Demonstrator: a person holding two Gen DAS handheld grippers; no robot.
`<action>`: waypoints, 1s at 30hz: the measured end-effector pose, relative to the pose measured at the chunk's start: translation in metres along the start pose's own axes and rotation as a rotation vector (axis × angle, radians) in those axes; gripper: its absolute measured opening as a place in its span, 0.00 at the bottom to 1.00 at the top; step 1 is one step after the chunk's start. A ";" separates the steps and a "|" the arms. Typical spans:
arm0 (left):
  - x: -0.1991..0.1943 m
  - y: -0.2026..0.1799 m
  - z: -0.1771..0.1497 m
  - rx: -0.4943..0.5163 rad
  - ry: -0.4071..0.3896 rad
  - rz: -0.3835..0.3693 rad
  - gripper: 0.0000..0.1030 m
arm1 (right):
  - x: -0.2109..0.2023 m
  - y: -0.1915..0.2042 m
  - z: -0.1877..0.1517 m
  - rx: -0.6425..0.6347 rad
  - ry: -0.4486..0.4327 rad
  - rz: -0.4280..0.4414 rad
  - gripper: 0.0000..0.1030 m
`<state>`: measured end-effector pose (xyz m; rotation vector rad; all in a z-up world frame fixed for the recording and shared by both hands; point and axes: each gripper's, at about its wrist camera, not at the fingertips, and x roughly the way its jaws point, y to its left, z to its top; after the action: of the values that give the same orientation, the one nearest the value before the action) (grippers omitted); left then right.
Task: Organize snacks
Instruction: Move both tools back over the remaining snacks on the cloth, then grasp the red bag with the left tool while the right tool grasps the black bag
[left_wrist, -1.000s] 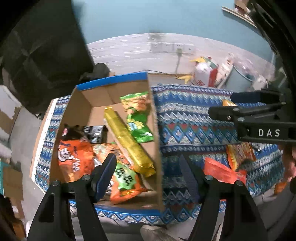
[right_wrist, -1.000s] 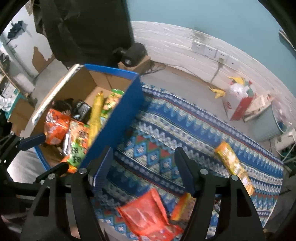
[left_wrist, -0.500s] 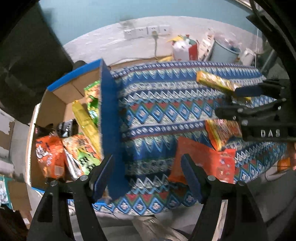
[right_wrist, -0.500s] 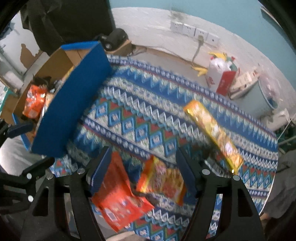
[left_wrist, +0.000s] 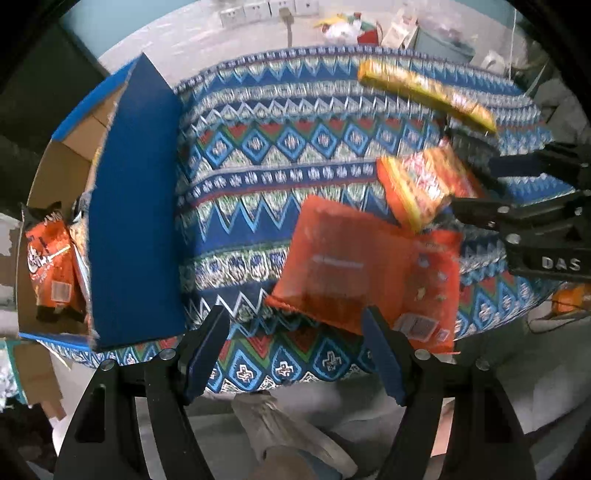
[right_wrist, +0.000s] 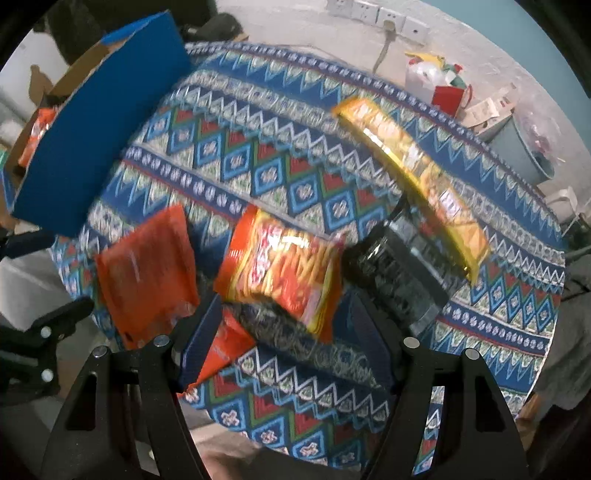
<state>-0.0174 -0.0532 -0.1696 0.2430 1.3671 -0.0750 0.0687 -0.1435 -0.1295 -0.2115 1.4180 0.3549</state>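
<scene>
Hovering above the patterned tablecloth (left_wrist: 280, 155), both grippers point down at the loose snacks with their jaws apart and nothing between the pads. The left gripper (left_wrist: 295, 350) hangs over the near edge of the flat red-orange packet (left_wrist: 354, 266), which lies just ahead of its fingertips, its long side running across the jaw line, its near corner reaching the table's front edge. The right gripper (right_wrist: 284, 343) stands over the orange noodle-snack bag (right_wrist: 284, 273), which sits tilted, its long axis running from upper left to lower right in the right wrist view, its lower end already between the spread fingers. This bag overlaps a corner of the red-orange packet (right_wrist: 147, 273) in the left wrist view. The long yellow biscuit pack (right_wrist: 413, 173) lies further out toward the table's far side, diagonal, well apart from both grippers but nearer the right one. A dark packet (right_wrist: 399, 273) lies between it and the noodle-snack bag. The blue cardboard box (left_wrist: 136, 206), already holding an orange snack bag (left_wrist: 51, 266), stands to the left. By my reading, each gripper should take the pack below it, and the carry then runs leftward.
</scene>
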 end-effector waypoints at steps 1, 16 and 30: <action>0.004 -0.003 -0.001 0.012 0.005 0.016 0.73 | 0.002 0.002 -0.001 -0.004 0.004 0.002 0.70; 0.042 0.001 0.032 0.006 -0.018 0.185 0.76 | 0.036 0.002 -0.016 0.007 0.067 0.019 0.70; 0.058 0.018 0.073 -0.089 -0.051 0.144 0.78 | 0.046 -0.003 -0.019 0.142 0.036 0.169 0.71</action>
<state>0.0684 -0.0464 -0.2108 0.2624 1.2953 0.0988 0.0578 -0.1474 -0.1780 0.0176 1.4939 0.3886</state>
